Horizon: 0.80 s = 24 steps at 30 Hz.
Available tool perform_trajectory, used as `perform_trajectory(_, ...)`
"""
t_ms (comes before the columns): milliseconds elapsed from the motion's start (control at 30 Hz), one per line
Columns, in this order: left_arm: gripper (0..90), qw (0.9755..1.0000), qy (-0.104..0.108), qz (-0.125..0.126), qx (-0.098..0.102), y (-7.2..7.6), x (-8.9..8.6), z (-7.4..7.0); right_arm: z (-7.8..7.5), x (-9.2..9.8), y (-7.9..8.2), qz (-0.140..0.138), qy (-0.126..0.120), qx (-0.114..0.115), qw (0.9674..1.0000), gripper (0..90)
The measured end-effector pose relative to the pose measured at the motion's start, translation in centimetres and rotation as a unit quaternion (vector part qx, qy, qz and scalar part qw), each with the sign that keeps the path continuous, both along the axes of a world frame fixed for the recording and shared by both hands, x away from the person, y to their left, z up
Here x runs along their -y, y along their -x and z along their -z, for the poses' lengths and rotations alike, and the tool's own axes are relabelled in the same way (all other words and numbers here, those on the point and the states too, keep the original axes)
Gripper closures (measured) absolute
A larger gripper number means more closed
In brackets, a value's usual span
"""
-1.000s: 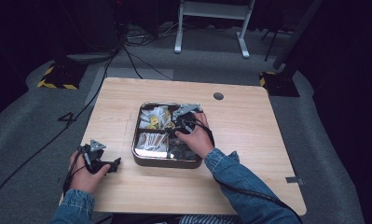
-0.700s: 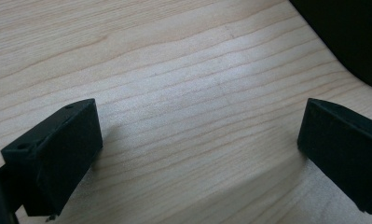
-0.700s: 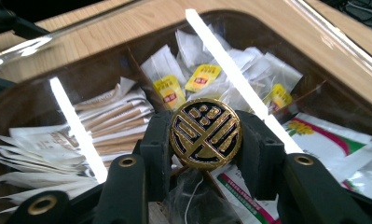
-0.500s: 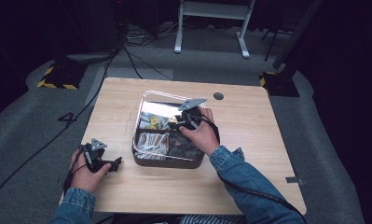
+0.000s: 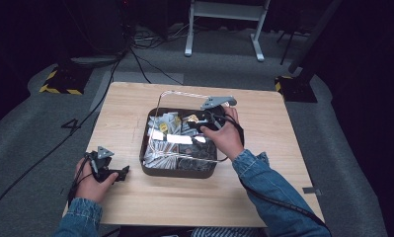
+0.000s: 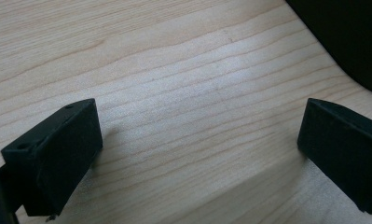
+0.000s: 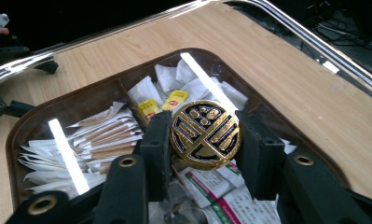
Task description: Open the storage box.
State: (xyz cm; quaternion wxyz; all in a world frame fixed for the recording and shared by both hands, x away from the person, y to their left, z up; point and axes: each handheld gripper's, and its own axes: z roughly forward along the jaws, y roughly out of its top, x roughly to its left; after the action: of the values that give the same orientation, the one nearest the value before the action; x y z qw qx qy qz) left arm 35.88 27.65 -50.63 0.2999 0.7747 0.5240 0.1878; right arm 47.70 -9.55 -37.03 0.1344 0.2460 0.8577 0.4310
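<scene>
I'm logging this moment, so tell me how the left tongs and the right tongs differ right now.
The left tongs stand open with nothing between them, while the right tongs are shut on the round black-and-gold knob of the clear lid. The left tongs rest low on the bare light wooden table, beside the dark brown tray; the right tongs are above that tray of paper sachets. Both have black jaws and are held in a person's hand.

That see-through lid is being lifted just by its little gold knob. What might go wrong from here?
The right gripper pinches only the round black-and-gold knob of the clear lid, so the tilted lid could slip or swing out of its jaws. Its lowered edge sits near the paper sachets in the dark brown tray and might drag some out. The left gripper rests open on the wooden table, not steadying the tray, which may shift.
</scene>
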Motion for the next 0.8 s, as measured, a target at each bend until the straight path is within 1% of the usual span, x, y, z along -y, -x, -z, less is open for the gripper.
perform_trajectory(33, 0.2, 1.0, 0.0, 0.0, 0.0, 0.0, 0.0, 0.0, 0.0, 0.0, 0.0, 0.0, 0.0, 0.0, 1.0, 59.0)
perform_trajectory(67, 0.2, 1.0, 0.0, 0.0, 0.0, 0.0, 0.0, 0.0, -0.4, 0.6, 0.0, 0.004, -0.001, 0.003, 1.0, 59.0)
perform_trajectory(133, 0.2, 1.0, 0.0, 0.0, 0.0, 0.0, 0.0, 0.0, -0.8, 1.1, -0.1, 0.01, -0.005, 0.005, 0.9999, 59.0)
perform_trajectory(300, 0.2, 1.0, 0.0, 0.0, 0.0, 0.0, 0.0, 0.0, -1.5, 2.7, -0.2, 0.02, -0.005, 0.008, 0.9998, 59.0)
perform_trajectory(367, 0.2, 1.0, 0.0, 0.0, 0.0, 0.0, 0.0, 0.0, -1.6, 3.0, -0.3, 0.022, -0.005, 0.008, 0.9997, 58.9)
perform_trajectory(400, 0.1, 1.0, 0.0, 0.0, 0.0, 0.0, 0.0, 0.0, -1.8, 3.8, -0.4, 0.028, -0.003, 0.008, 0.9996, 59.0)
perform_trajectory(467, 0.2, 1.0, 0.0, -0.001, 0.0, 0.0, 0.0, 0.0, -1.9, 4.4, -0.5, 0.034, -0.003, 0.008, 0.9994, 59.0)
perform_trajectory(500, 0.2, 1.0, 0.0, -0.001, 0.0, 0.0, 0.0, 0.0, -1.9, 4.4, -0.5, 0.034, -0.003, 0.008, 0.9994, 59.0)
perform_trajectory(533, 0.1, 1.0, 0.0, 0.0, 0.0, 0.0, 0.0, 0.0, -2.1, 5.0, -0.6, 0.04, 0.001, 0.006, 0.9992, 58.9)
perform_trajectory(667, 0.2, 1.0, 0.0, 0.001, -0.002, 0.0, 0.0, 0.0, -2.3, 6.1, -0.8, 0.048, 0.009, 0.003, 0.9988, 58.9)
perform_trajectory(700, 0.2, 1.0, 0.0, 0.001, -0.002, 0.0, 0.0, 0.0, -2.3, 6.1, -0.8, 0.048, 0.009, 0.003, 0.9988, 58.9)
perform_trajectory(767, 0.2, 1.0, 0.0, 0.001, -0.001, 0.0, 0.0, 0.0, -2.4, 6.7, -0.9, 0.056, 0.012, 0.004, 0.9984, 58.9)
perform_trajectory(800, 0.2, 1.0, 0.0, 0.001, -0.002, 0.0, 0.0, 0.0, -2.4, 7.4, -1.2, 0.062, 0.01, 0.004, 0.998, 58.9)
